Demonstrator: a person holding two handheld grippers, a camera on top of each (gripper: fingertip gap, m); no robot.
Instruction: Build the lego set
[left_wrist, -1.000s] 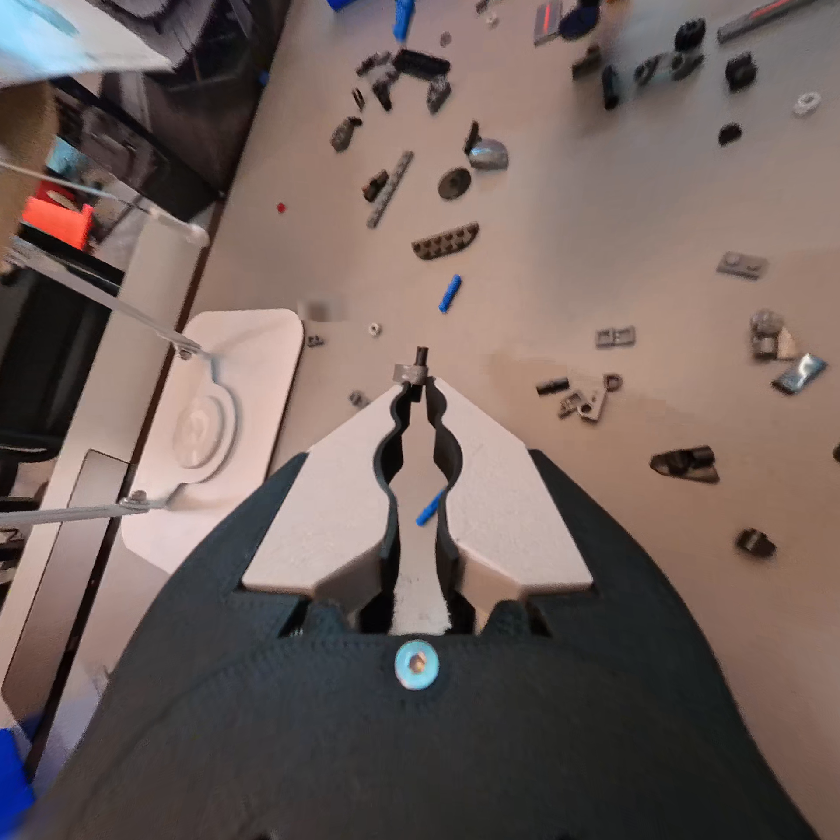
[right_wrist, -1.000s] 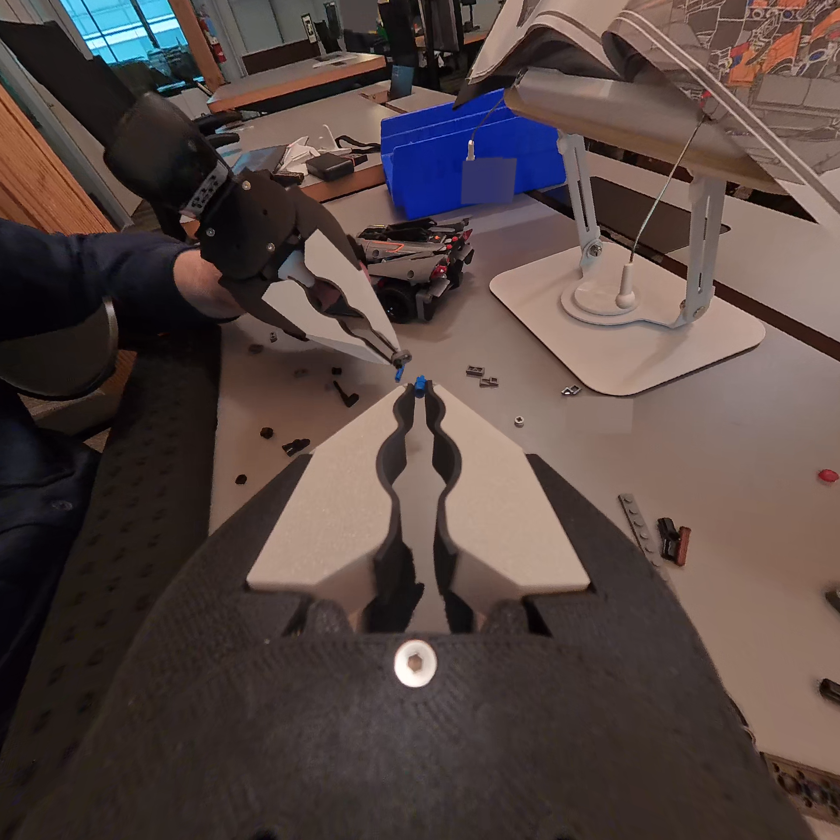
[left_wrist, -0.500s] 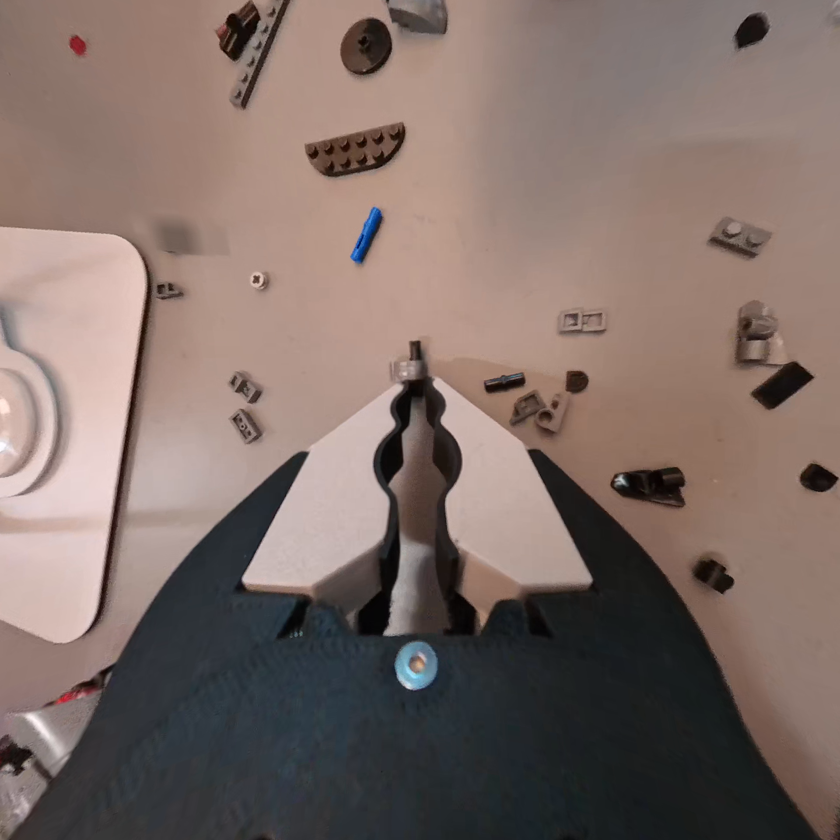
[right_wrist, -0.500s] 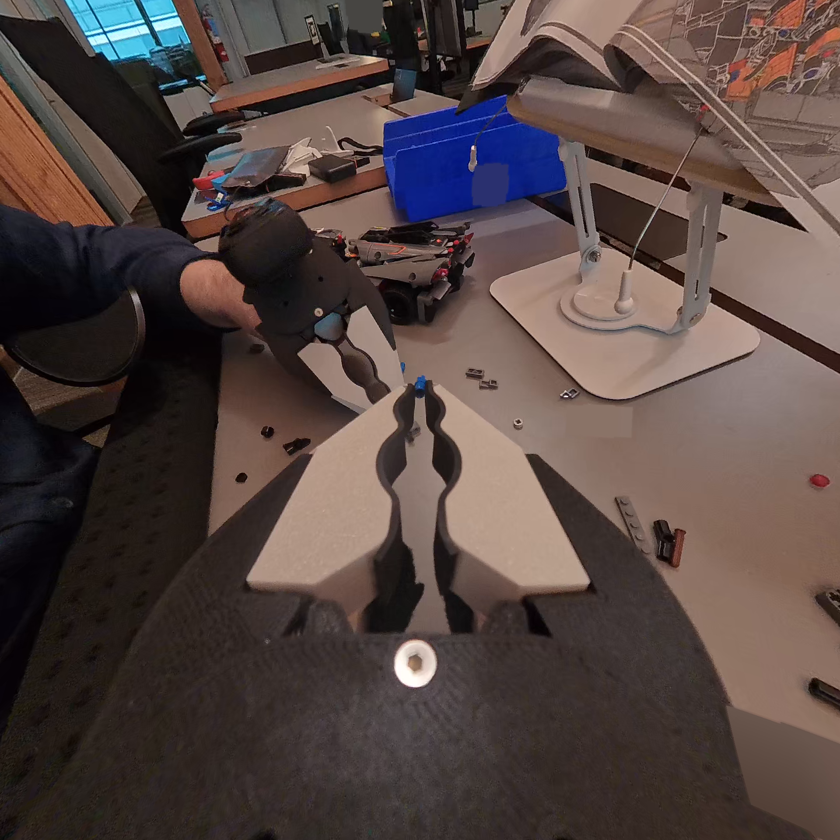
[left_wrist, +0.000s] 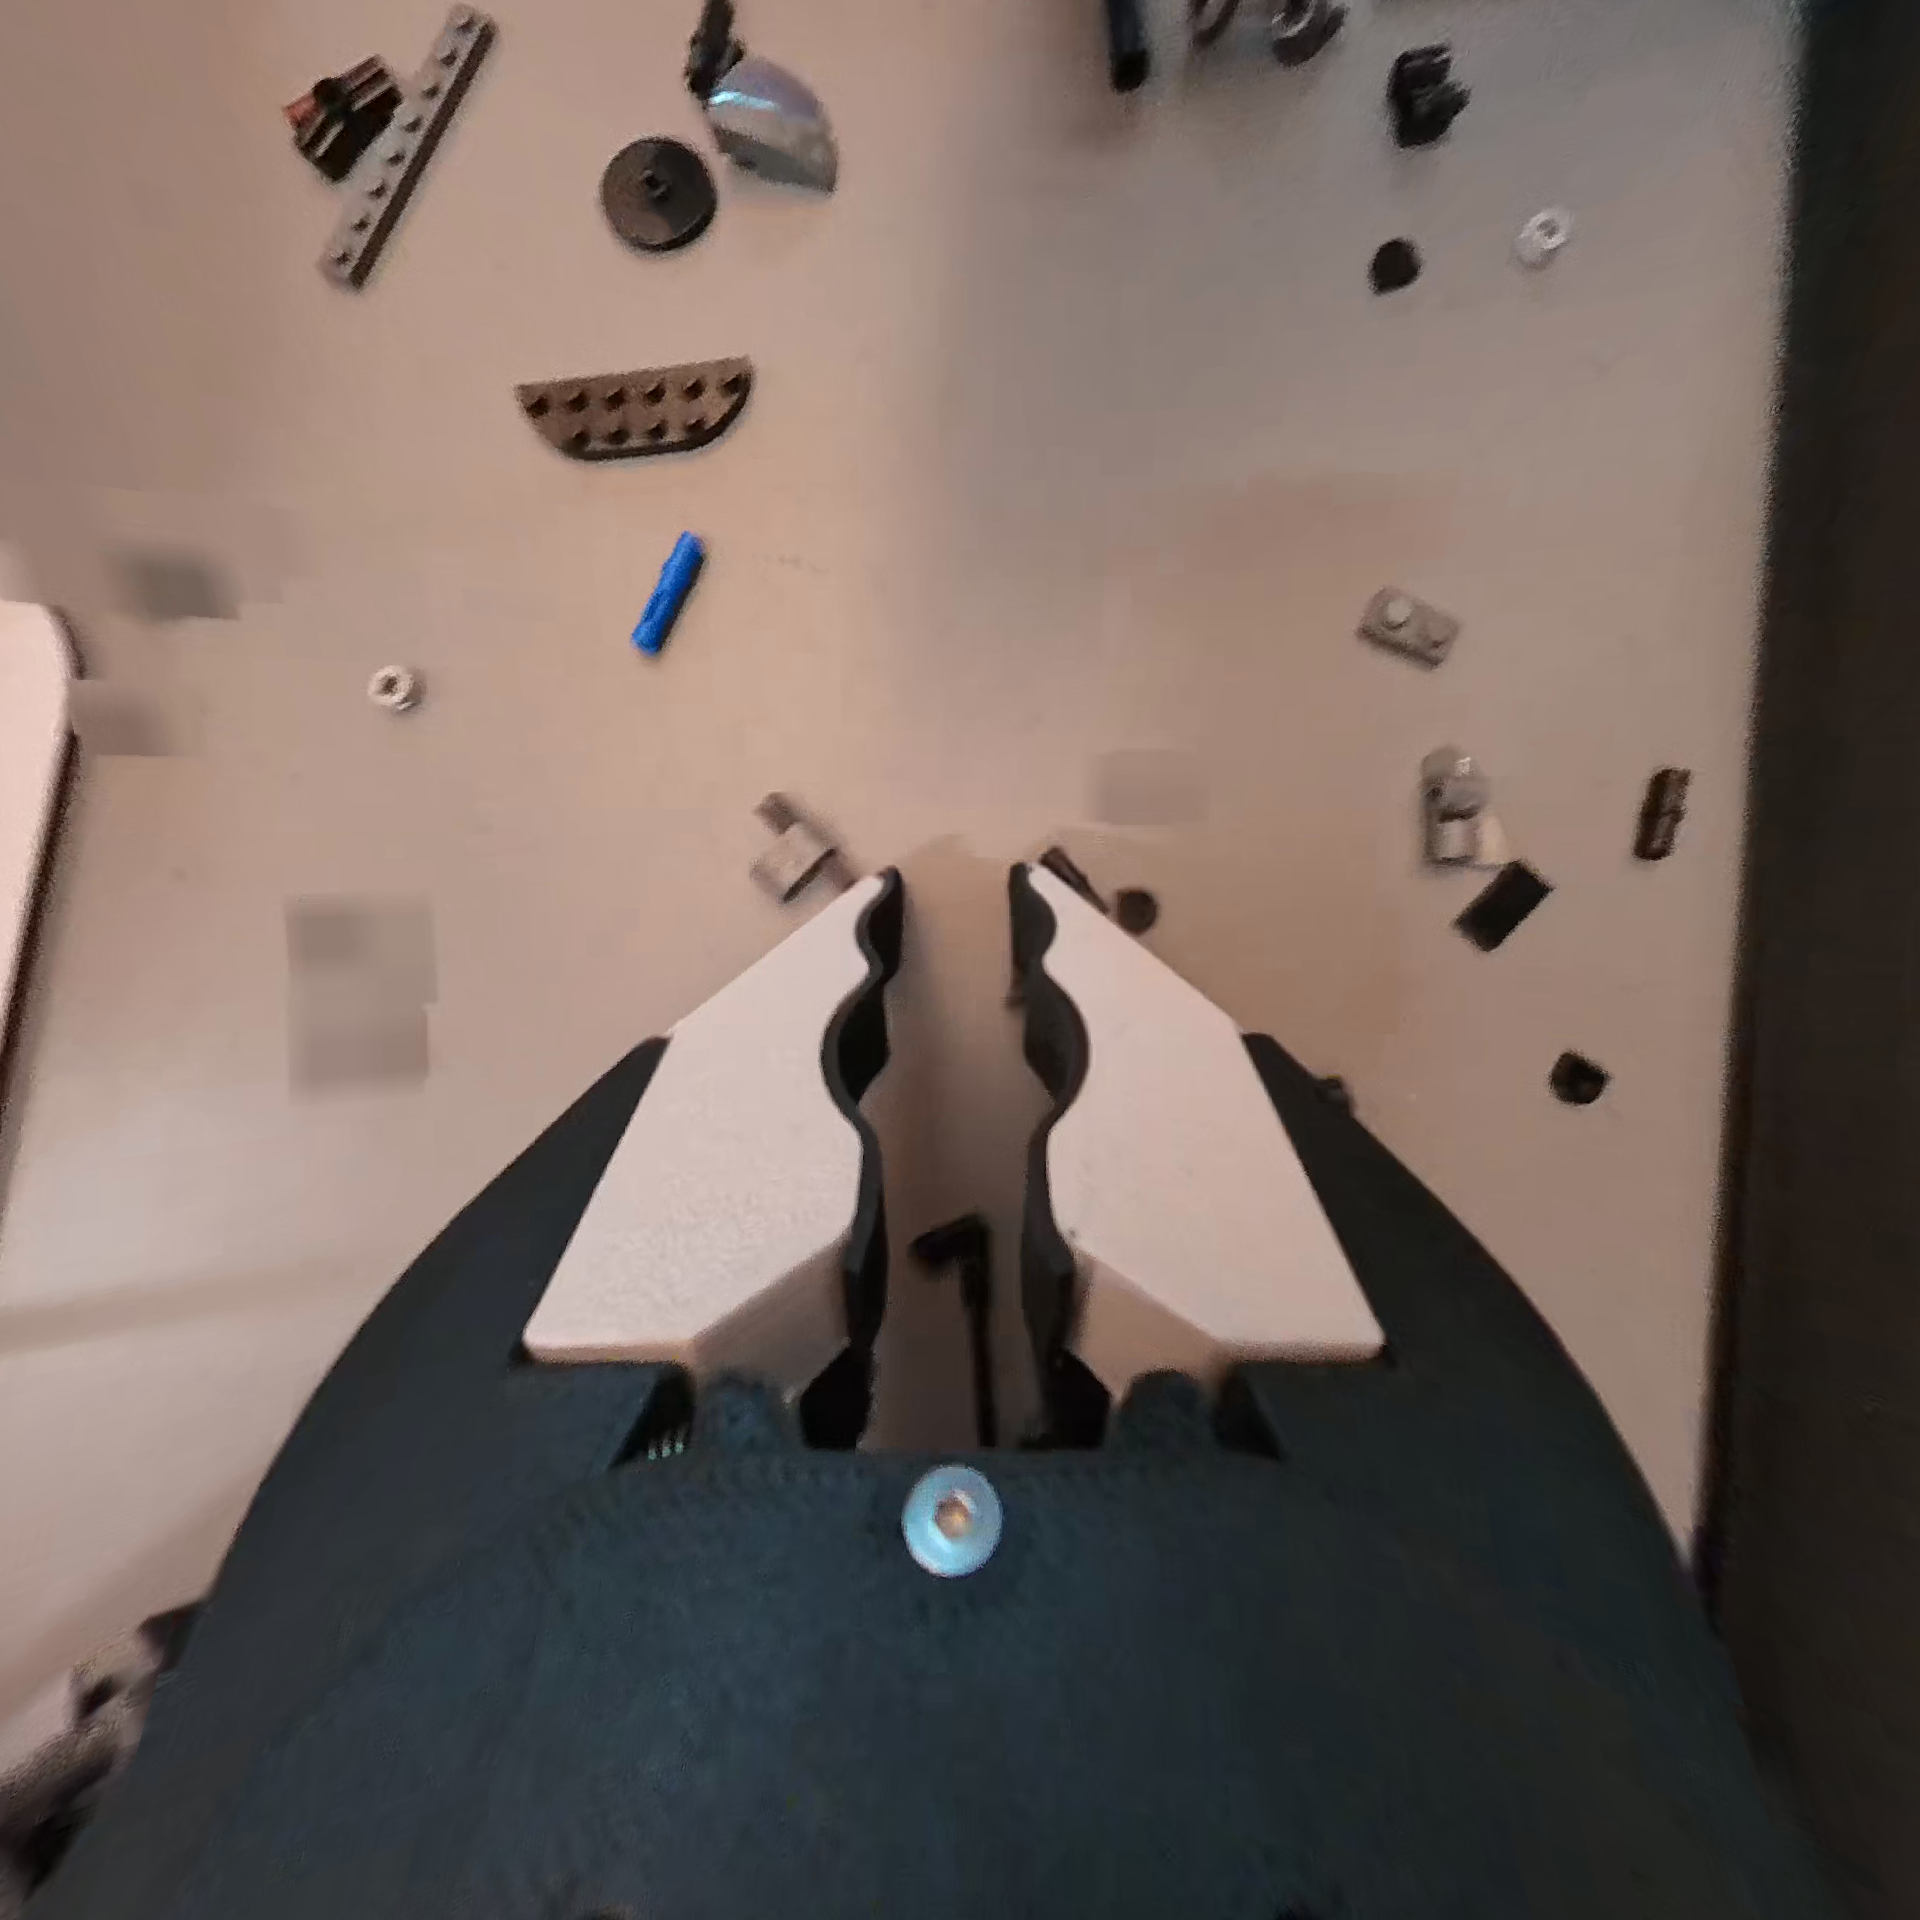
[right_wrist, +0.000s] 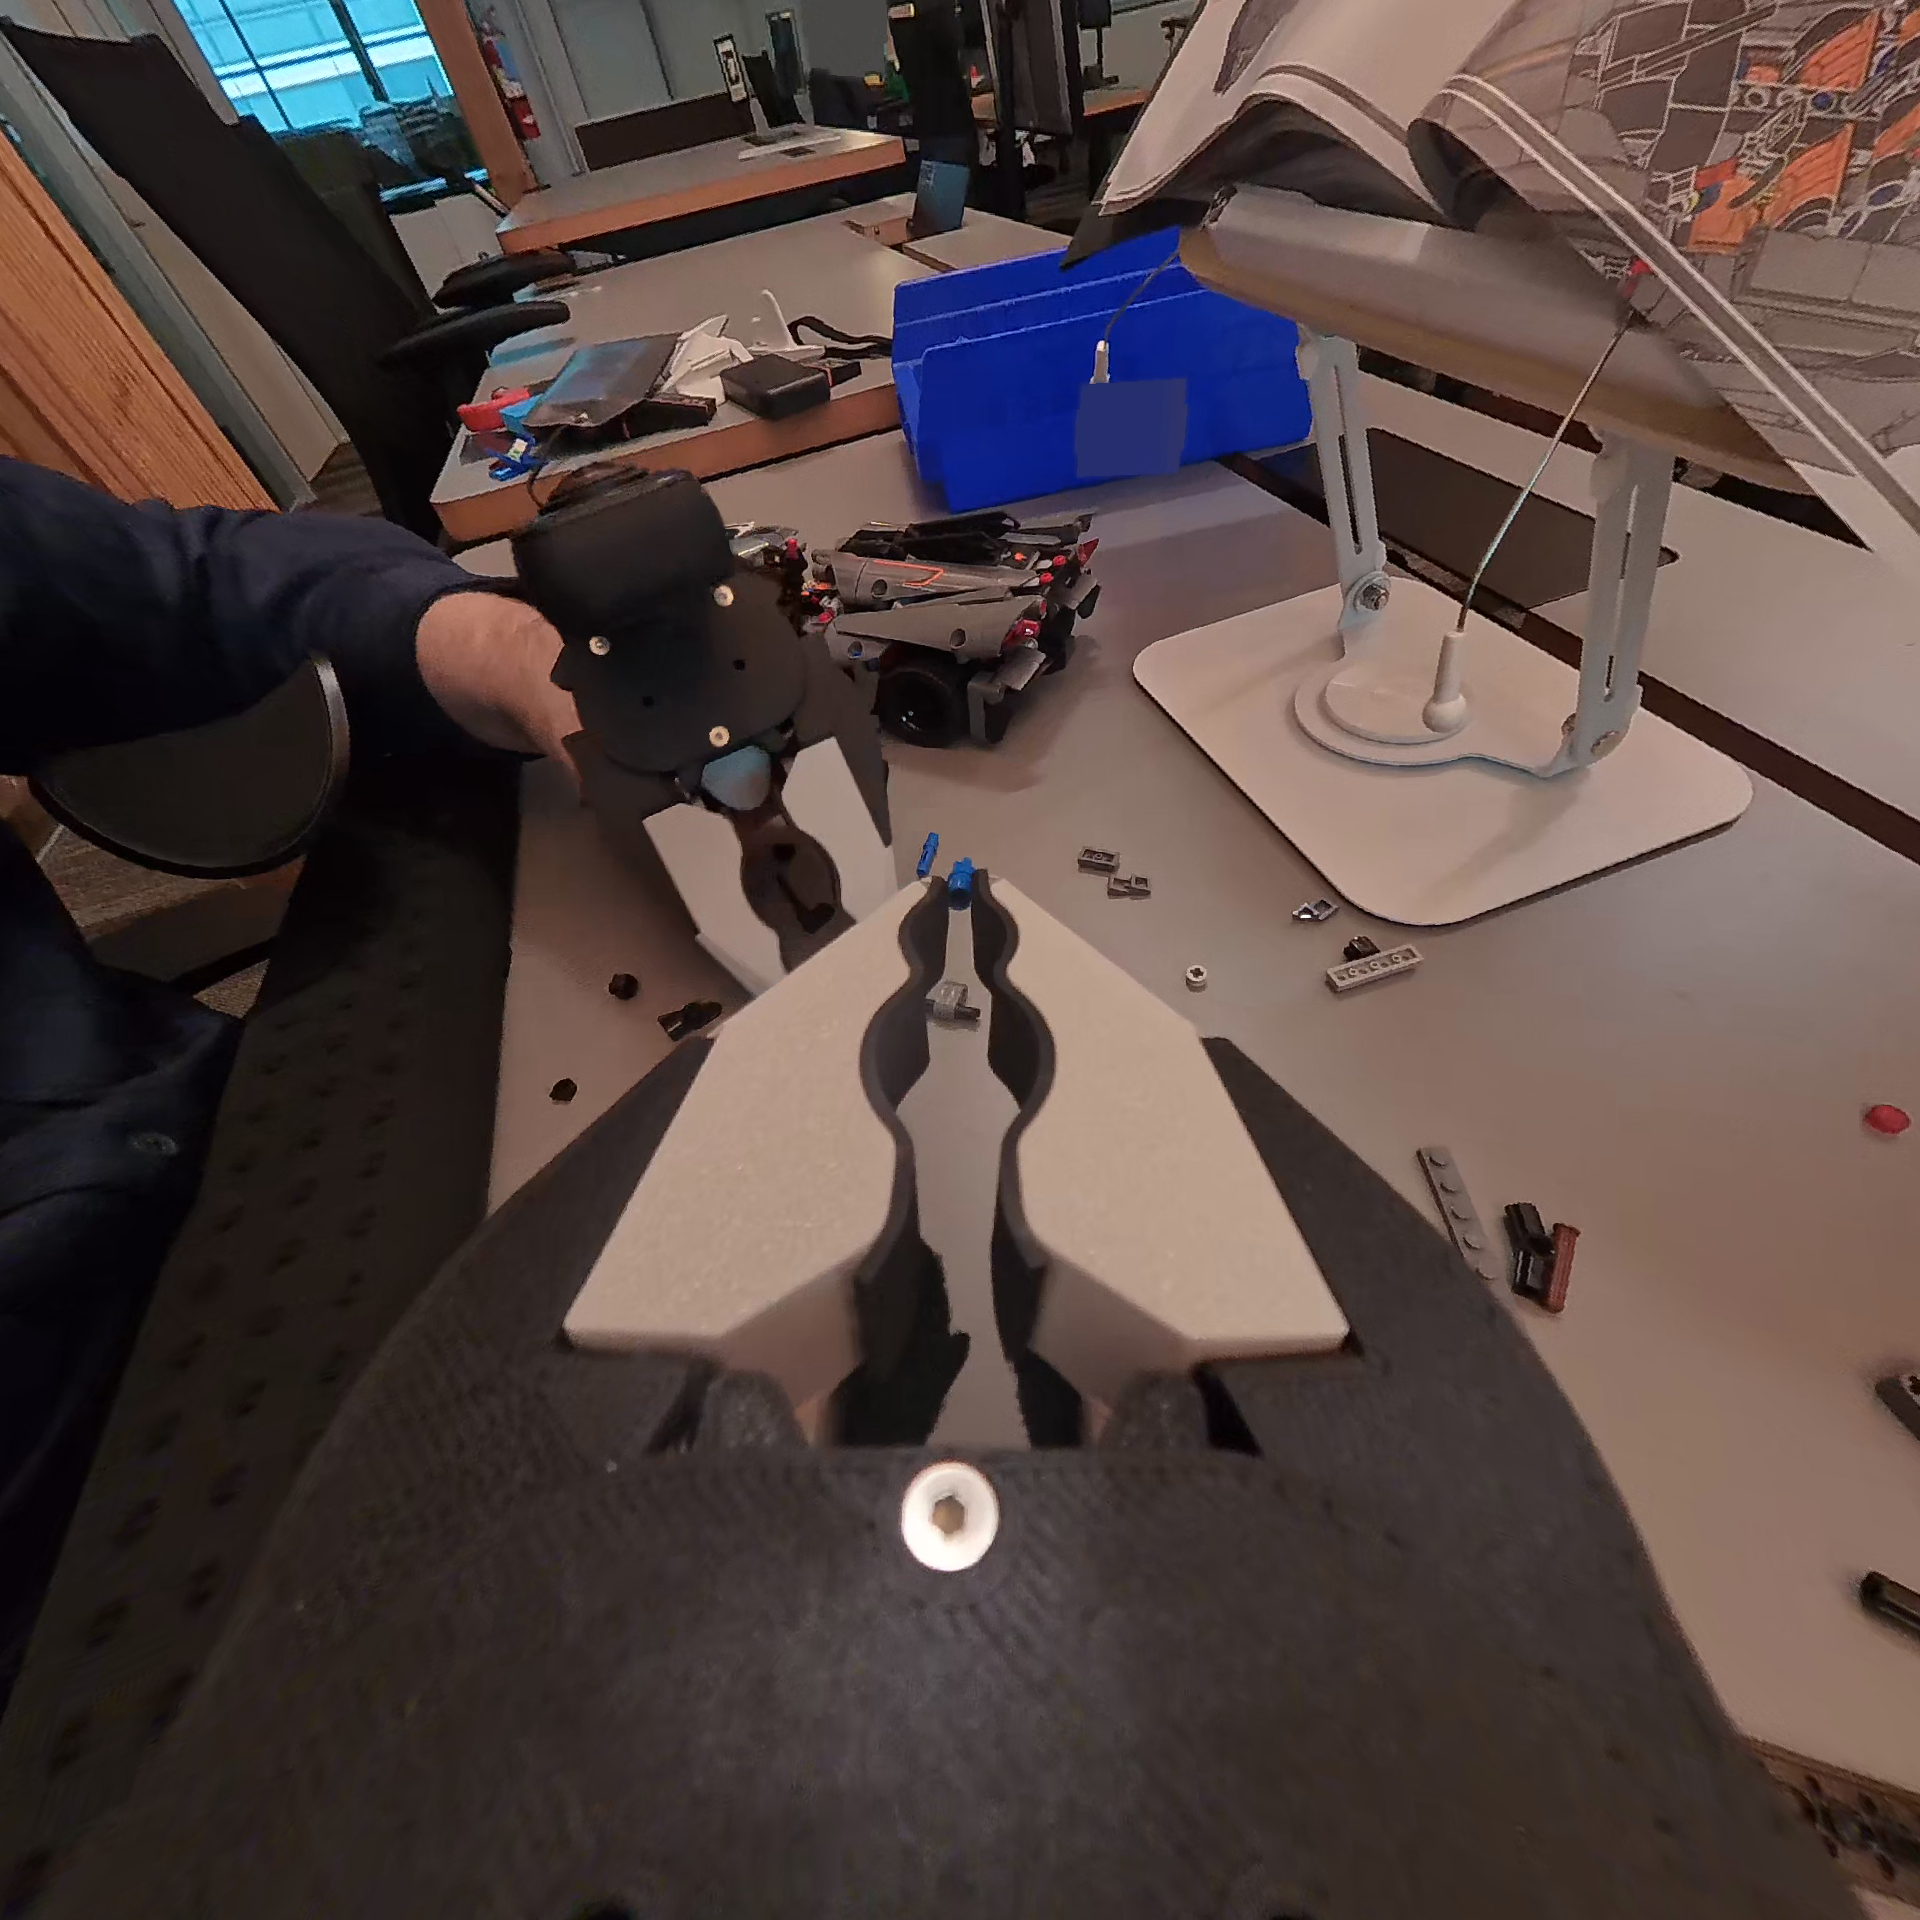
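My left gripper (left_wrist: 956, 883) is open and empty, pointing down at the table close above it. A small grey piece with a black pin (left_wrist: 795, 854) lies on the table just left of its fingertips. It also shows in the right wrist view (right_wrist: 951, 1006), seen through the gap between my right fingers. My right gripper (right_wrist: 958, 891) is shut on a small blue pin (right_wrist: 958, 879) at its tips, held above the table. The left gripper (right_wrist: 810, 925) shows there too, open, just left of my right tips. The part-built lego car (right_wrist: 956, 623) stands behind.
Loose parts lie scattered: a second blue pin (left_wrist: 668, 592), a dark wedge plate (left_wrist: 636, 414), a long grey plate (left_wrist: 407, 145), a black disc (left_wrist: 658, 192). A white book stand (right_wrist: 1455, 748) and a blue bin (right_wrist: 1091, 384) stand at the back. A black mat (right_wrist: 364, 1039) borders the table. Left tips to right tips: about 15 cm. My right tips are about 25 cm from the part-built lego car (right_wrist: 956, 623), my left tips only 20 cm.
My left gripper has opened and let go of the grey piece with the black pin, which now lies on the table. My right gripper stays shut on the blue pin.
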